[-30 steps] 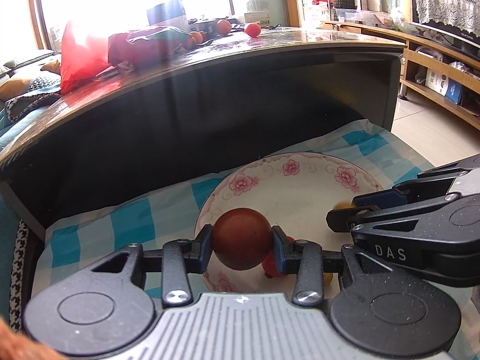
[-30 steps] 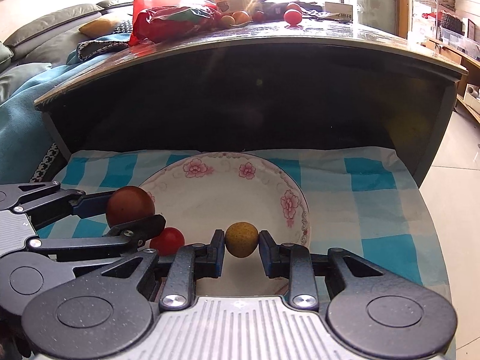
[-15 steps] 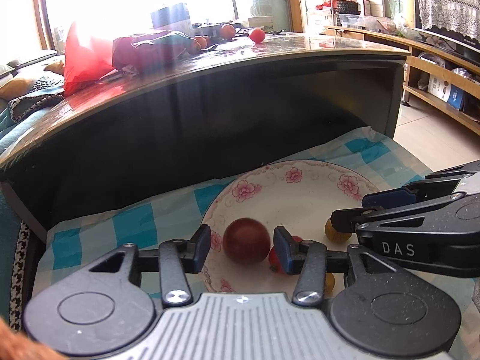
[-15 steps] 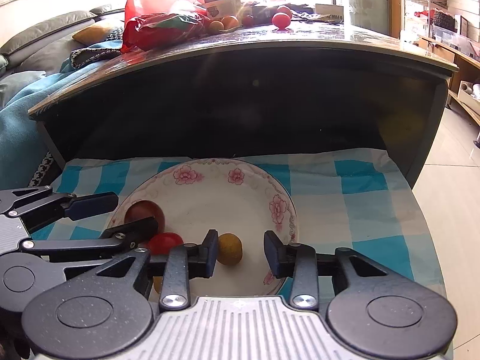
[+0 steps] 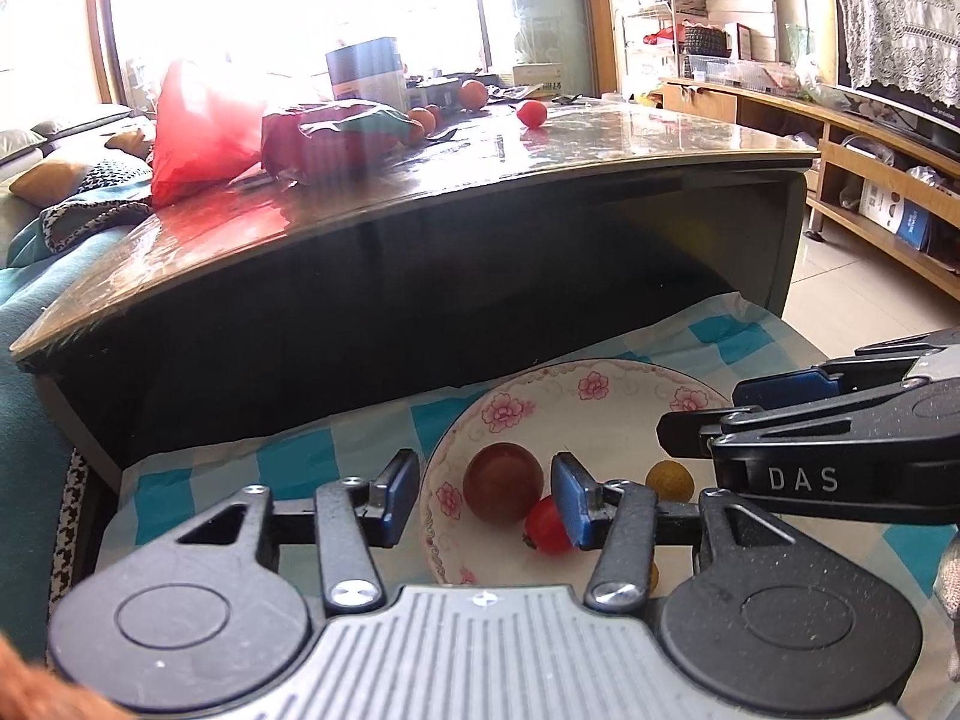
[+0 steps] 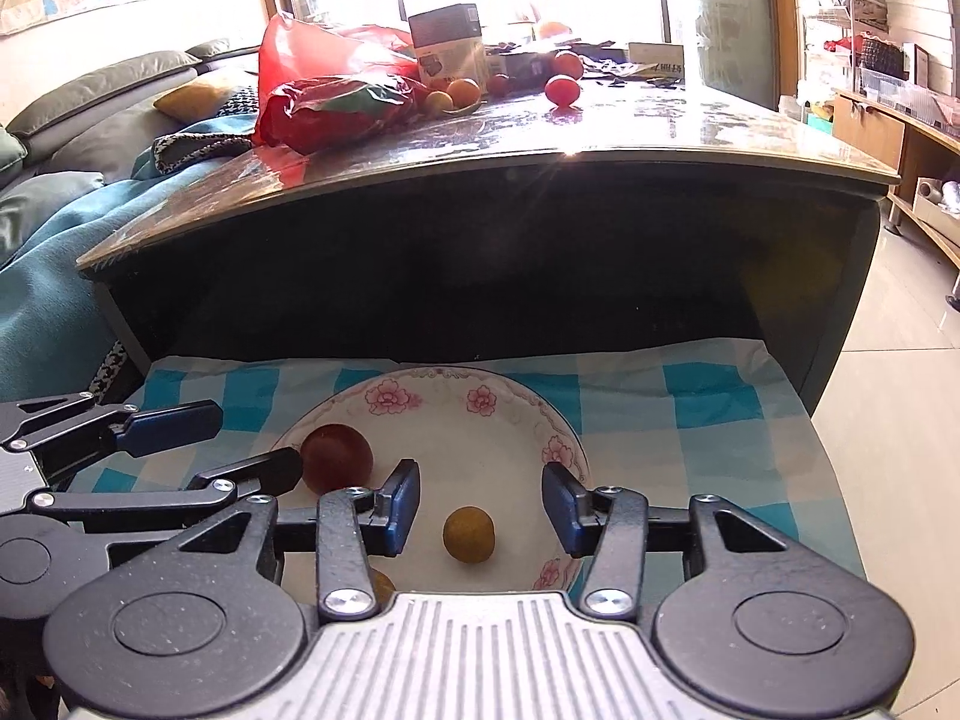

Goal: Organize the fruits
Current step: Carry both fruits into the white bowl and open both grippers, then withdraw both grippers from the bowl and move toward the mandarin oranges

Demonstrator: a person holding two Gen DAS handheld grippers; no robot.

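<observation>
A white plate with pink flowers (image 5: 624, 396) (image 6: 516, 402) lies on a blue checked cloth. In it lie a dark red round fruit (image 5: 503, 482) (image 6: 336, 458), a small red tomato (image 5: 547, 534) and a small yellow fruit (image 5: 669, 480) (image 6: 469, 534). My left gripper (image 5: 485, 498) is open and empty above the plate's left side; it also shows in the right wrist view (image 6: 240, 450). My right gripper (image 6: 480, 507) is open and empty above the yellow fruit; it also shows in the left wrist view (image 5: 720, 420).
A dark glossy table (image 5: 540, 180) (image 6: 600, 138) overhangs the cloth. On it lie a red plastic bag (image 5: 198, 126) (image 6: 336, 90), a box (image 6: 447, 42) and several loose fruits, one a red tomato (image 5: 531, 113) (image 6: 562, 90). A sofa (image 6: 72, 138) is left, tiled floor (image 6: 900, 420) right.
Both grippers opened and dropped their fruits onto the plate: the left let go of the dark red fruit, the right the yellow one. Both have risen and pulled back.
</observation>
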